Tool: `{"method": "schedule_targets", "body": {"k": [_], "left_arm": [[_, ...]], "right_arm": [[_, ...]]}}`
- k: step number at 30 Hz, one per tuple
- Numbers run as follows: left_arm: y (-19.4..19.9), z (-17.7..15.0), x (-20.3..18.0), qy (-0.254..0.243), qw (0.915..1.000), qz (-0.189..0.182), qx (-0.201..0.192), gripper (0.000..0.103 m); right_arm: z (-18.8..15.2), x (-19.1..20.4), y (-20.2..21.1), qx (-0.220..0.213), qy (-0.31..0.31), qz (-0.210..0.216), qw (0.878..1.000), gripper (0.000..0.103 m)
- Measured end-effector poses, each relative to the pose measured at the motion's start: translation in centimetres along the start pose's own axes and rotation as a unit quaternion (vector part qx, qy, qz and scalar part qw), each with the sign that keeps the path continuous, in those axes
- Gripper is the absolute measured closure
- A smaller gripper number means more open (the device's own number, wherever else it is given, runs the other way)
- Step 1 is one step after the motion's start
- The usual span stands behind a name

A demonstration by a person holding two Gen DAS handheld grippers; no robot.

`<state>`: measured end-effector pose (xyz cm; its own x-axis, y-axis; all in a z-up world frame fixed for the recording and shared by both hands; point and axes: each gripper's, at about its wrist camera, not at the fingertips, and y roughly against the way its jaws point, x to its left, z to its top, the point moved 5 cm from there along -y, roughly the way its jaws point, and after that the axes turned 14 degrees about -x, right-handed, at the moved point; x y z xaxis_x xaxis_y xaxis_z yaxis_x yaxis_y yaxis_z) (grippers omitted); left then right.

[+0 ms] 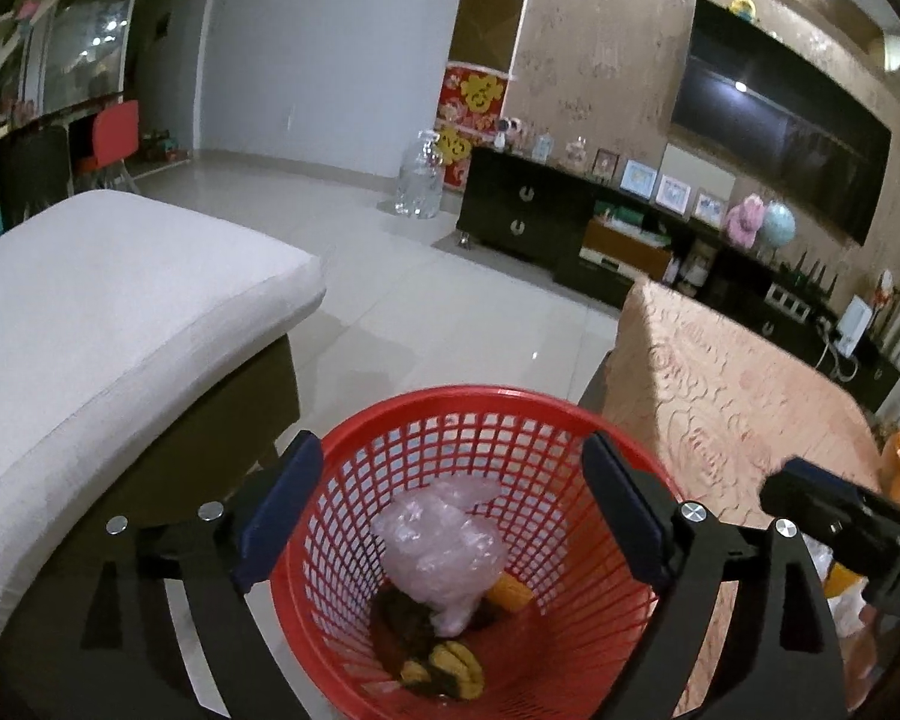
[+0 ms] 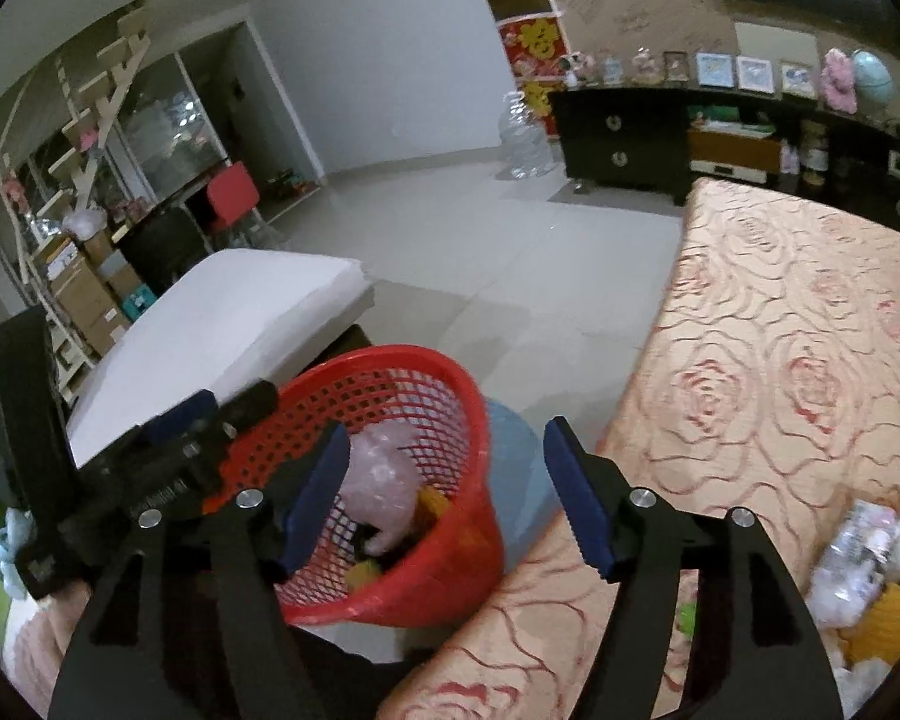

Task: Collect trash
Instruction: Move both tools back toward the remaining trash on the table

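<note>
Hovering over the red basket (image 1: 480, 540), the left hand-held gripper (image 1: 450, 516) has its jaws spread wide, holding nothing. A crumpled plastic bag (image 1: 444, 546) lies inside the basket on top of yellow scraps (image 1: 456, 663). The right hand-held gripper (image 2: 444, 498) is also open and empty, just right of the basket and above the near edge of the table (image 2: 780, 330). More trash (image 2: 858, 558) lies on the table at the near right. A white cushion (image 1: 120, 300) sits left of the basket.
</note>
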<state>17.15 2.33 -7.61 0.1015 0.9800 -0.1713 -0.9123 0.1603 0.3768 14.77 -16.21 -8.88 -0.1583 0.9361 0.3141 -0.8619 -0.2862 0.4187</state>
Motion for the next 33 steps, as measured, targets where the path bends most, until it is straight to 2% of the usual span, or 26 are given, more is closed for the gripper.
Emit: {"method": "schedule_targets", "body": {"k": [10, 17, 22, 28, 33], "left_arm": [[1.1, 0.2, -1.5, -0.003, 0.9996, -0.019, -0.021, 0.016], [1.6, -0.5, -3.5, -0.013, 0.9989, -0.040, -0.023, 0.016], [1.9, -1.6, -5.9, -0.033, 0.9976, -0.059, -0.017, 0.016], [2.2, -3.4, -8.8, -0.065, 0.9948, -0.078, -0.004, 0.016], [2.6, -5.8, -11.5, -0.097, 0.9900, -0.100, 0.020, 0.016]], "right_arm": [[-0.5, -5.1, 8.7, -0.061, 0.028, -0.097, 0.993, 0.018], [-1.9, -11.3, 16.7, -0.100, 0.048, -0.203, 0.973, 0.008], [-4.3, -15.9, 20.5, -0.109, 0.029, -0.264, 0.958, 0.007], [-6.9, -18.9, 22.6, -0.116, -0.003, -0.283, 0.952, 0.007], [-7.5, -19.9, 23.0, -0.114, -0.017, -0.289, 0.950, 0.007]]}}
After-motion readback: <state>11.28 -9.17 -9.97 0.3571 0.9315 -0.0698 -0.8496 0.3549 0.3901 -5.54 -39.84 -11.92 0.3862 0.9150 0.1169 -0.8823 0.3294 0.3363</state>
